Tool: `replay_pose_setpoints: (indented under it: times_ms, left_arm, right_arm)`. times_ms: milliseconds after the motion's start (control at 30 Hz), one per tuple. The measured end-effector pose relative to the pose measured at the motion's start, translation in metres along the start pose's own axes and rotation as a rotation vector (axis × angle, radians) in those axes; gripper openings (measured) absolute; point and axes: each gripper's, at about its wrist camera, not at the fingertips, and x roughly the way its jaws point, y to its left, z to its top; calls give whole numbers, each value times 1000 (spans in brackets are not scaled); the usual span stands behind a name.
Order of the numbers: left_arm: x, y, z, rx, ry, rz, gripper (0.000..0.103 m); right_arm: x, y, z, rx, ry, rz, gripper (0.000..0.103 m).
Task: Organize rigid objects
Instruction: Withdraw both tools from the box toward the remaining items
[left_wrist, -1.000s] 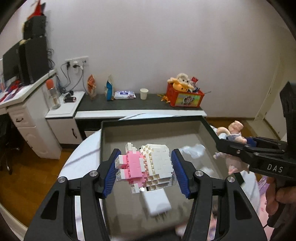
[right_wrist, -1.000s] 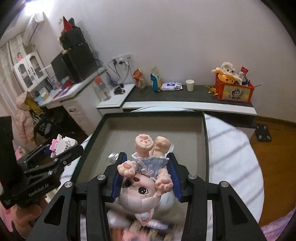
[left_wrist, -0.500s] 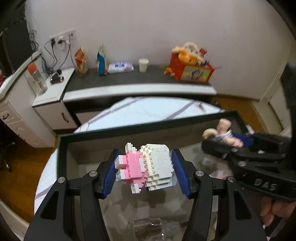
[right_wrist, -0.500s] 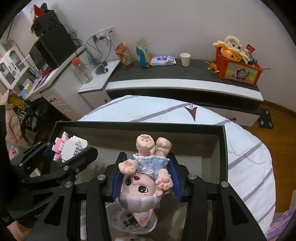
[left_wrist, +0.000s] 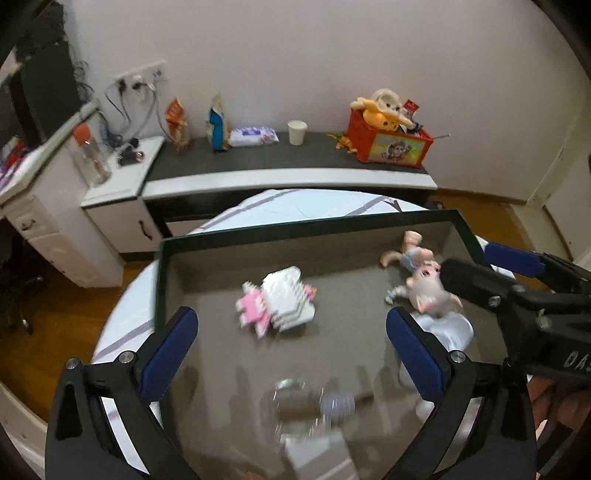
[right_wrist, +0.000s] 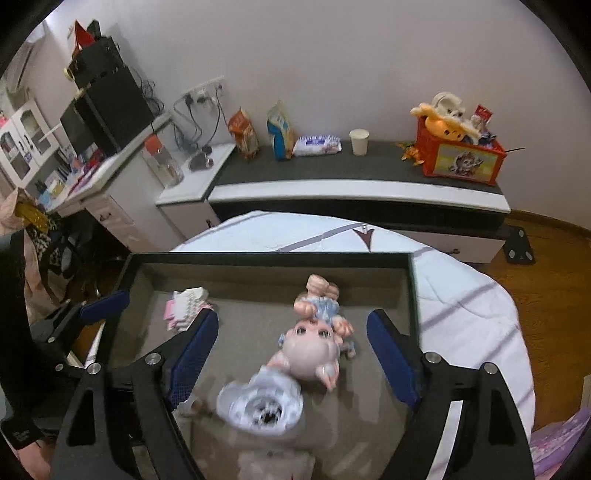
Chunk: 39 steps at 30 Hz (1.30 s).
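A pink and white brick-built figure (left_wrist: 277, 307) lies on the grey floor of a dark-rimmed tray (left_wrist: 295, 226); it also shows in the right wrist view (right_wrist: 186, 306). My left gripper (left_wrist: 291, 354) is open and empty, just behind and above it. A pink doll in a blue dress (right_wrist: 317, 339) lies head toward me in the tray (right_wrist: 269, 257), and shows at the right of the left wrist view (left_wrist: 421, 278). My right gripper (right_wrist: 291, 360) is open around it without touching.
A blurred white round item (right_wrist: 260, 404) and other small clutter (left_wrist: 314, 406) lie in the near part of the tray. The tray sits on a round white table (right_wrist: 469, 310). A low cabinet (left_wrist: 288, 173) with an orange toy box (left_wrist: 391, 136) stands behind.
Both grippers have opened and let go. The brick figure and the doll now lie on the tray floor, and both grippers have drawn back toward me.
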Motion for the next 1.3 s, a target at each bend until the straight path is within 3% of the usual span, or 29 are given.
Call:
replay_pose_setpoints:
  times_ms: [100,133,167,500,867,1300]
  left_arm:
    - [-31,2,-18,-8,-46,2,103]
    - [-41,3,-24,-11,-57,1,103]
    - [-53,4,-33,-14,-71,-4,103]
    - [-142,7,-124,-65,-181,2,103]
    - [-186,4,-193,-127,-219,52,103]
    - [-206,0,-235,-132,-212,56,103]
  right_arm:
    - [-28,5,-15,12,-41,1,93]
    - [-40,6,-22,18,-57,6,101]
    - [-50,8,-28,22,-73,14,103]
    - [-129,31,-124,17,-172,33,103]
    - [-163,37,-204,33,-164,-4,103]
    - [-186,57,-231,-19,-182,-19,103]
